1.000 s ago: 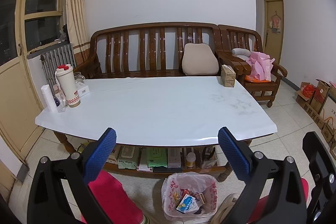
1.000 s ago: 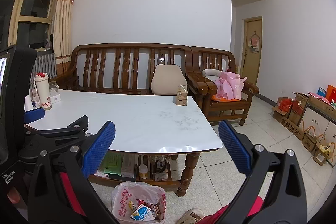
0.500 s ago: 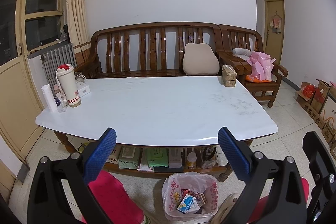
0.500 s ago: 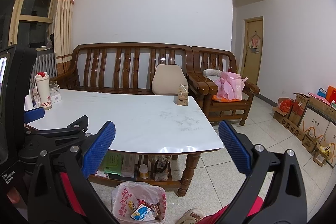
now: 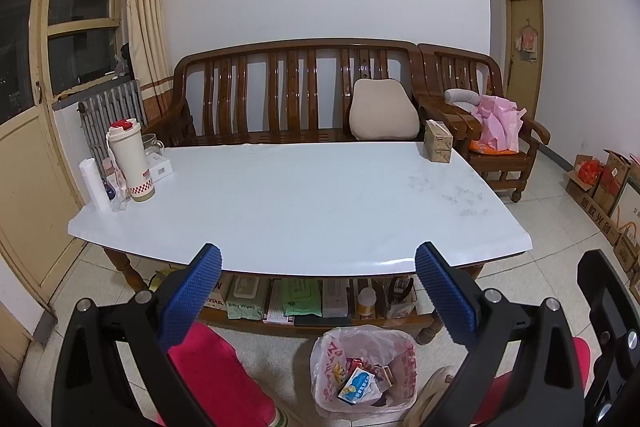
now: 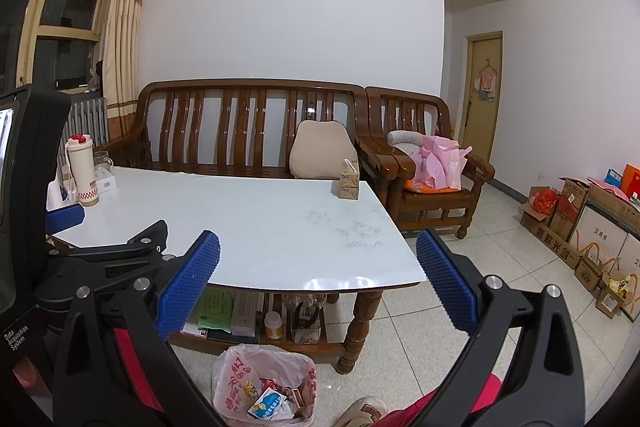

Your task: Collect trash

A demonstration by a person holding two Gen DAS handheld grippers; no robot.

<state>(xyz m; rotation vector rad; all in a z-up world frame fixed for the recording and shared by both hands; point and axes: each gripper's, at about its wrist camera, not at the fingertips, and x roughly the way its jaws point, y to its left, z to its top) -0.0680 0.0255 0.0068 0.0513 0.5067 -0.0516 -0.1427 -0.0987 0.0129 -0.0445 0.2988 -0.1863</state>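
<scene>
Left wrist view looks over a white worktop point(image 5: 304, 195) with the left tool point(image 5: 318, 291) spread wide and holding nothing; the right wrist view shows the right tool point(image 6: 318, 281) equally wide apart and empty. Both hang above the near edge of the worktop, well apart from anything to grasp.

Trash that can be made out already lies in the bag-lined bin point(image 5: 366, 373) on the floor, just in front of the worktop's lower shelf point(image 5: 304, 307): a blue-and-white snack wrapper point(image 5: 356, 385) and small cartons among crumpled packets. No loose litter shows on the bare middle of the worktop, so most of the collecting looks done.

What may remain, as a guess, is the bag itself. Its thin plastic would be light, limp and slippery, and it would tear if pinched at one small spot while loaded. The better hold would be the folded rim where the film bunches over the bin's edge, gathered into a thick wad between the ribbed blue pads.

On the worktop stand a cream tumbler with a red lid point(image 5: 128, 161) among small items at the left end and a tan tissue box point(image 5: 438, 147) at the far right corner; neither looks like waste.
</scene>
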